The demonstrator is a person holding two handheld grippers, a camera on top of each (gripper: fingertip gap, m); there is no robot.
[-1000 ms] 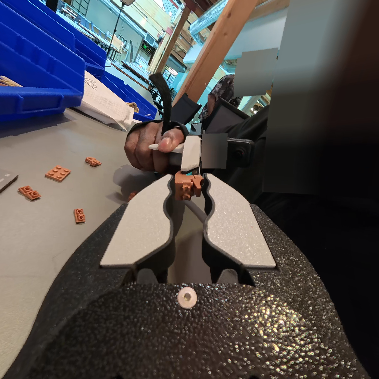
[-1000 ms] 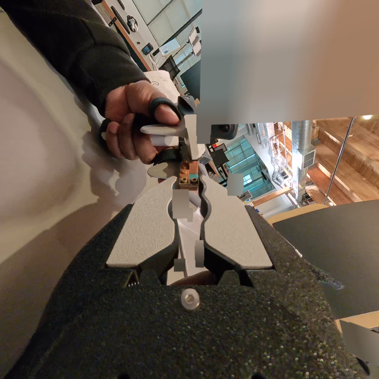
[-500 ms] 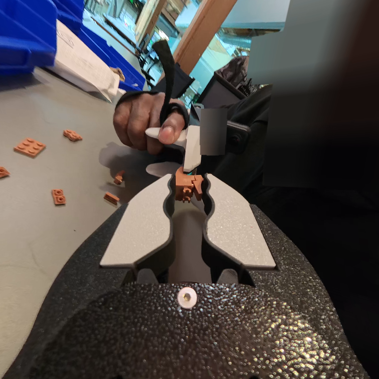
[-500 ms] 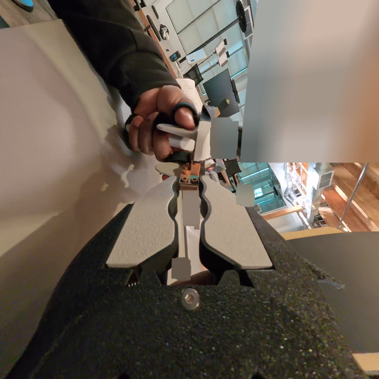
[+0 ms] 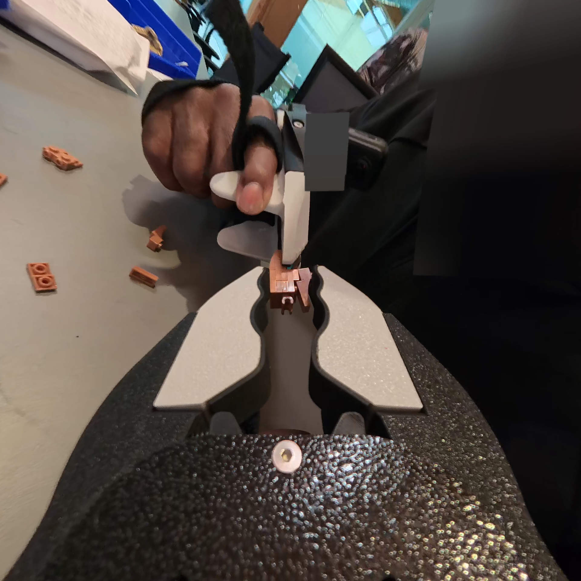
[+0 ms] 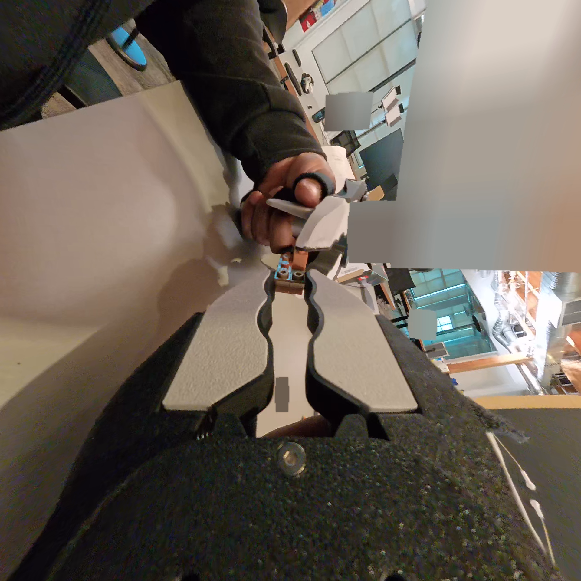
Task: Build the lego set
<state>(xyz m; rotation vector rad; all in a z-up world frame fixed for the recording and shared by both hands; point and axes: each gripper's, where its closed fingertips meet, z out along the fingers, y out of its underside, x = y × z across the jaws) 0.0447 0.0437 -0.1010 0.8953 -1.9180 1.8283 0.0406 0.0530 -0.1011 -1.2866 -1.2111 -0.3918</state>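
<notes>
A: What does each gripper hold?

B: The left gripper has its fingertips closed on a small brown brick assembly; the pads sit against its two sides, though the right-hand pad meets only a slanted brown piece that sticks out of the assembly; the right gripper is likewise clamped on the same cluster, seen from its side as a brown base with a studded, blue-edged top; both pads press its flanks.

A: Where is the assembly?

B: Lifted off the grey table, pinched between the two grippers, which face one another tip to tip; the right hand appears beyond it in the left wrist view, the left hand in the right wrist view.

A: What lies around it?

B: Loose brown plates and small brown bricks scattered on the table; blue bins and a white sheet farther back.

A: How is such a two-sided hold best managed?

B: Judging from the pictures, each grip covers little of the cluster; pressure is best kept square to the stud faces; twisting would likely pry the slanted piece loose; the tips should stay aligned, since a small offset may shear the bricks apart.
</notes>
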